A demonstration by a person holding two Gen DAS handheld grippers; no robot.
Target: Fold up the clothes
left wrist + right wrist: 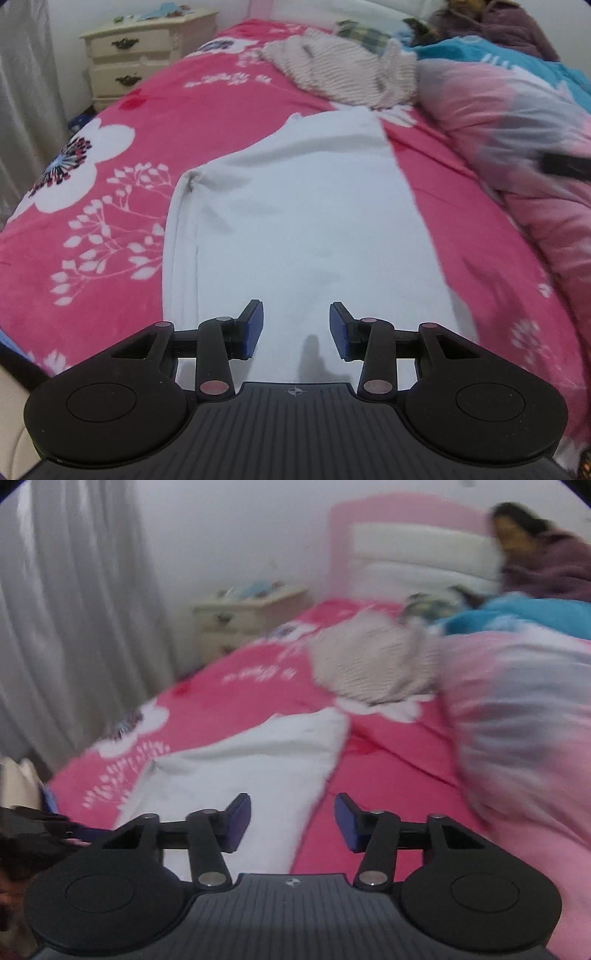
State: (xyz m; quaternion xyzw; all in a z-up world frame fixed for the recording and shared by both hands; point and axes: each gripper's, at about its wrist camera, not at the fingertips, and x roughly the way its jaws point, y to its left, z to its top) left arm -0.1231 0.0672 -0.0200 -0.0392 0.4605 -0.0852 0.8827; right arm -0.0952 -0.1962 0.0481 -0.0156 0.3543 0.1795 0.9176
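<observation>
A white garment lies as a long flat strip on the pink flowered bedspread, its left edge turned over in a fold. My left gripper hangs open over the garment's near end, with nothing between its blue pads. In the blurred right wrist view the same white garment lies left of centre. My right gripper is open and empty above the garment's right edge and the bedspread. A dark blurred bar at the right edge looks like part of the right gripper.
A crumpled striped beige garment lies further up the bed. A bulky pink quilt and a blue blanket fill the right side. A person in purple leans at the headboard. A cream nightstand and grey curtain stand left.
</observation>
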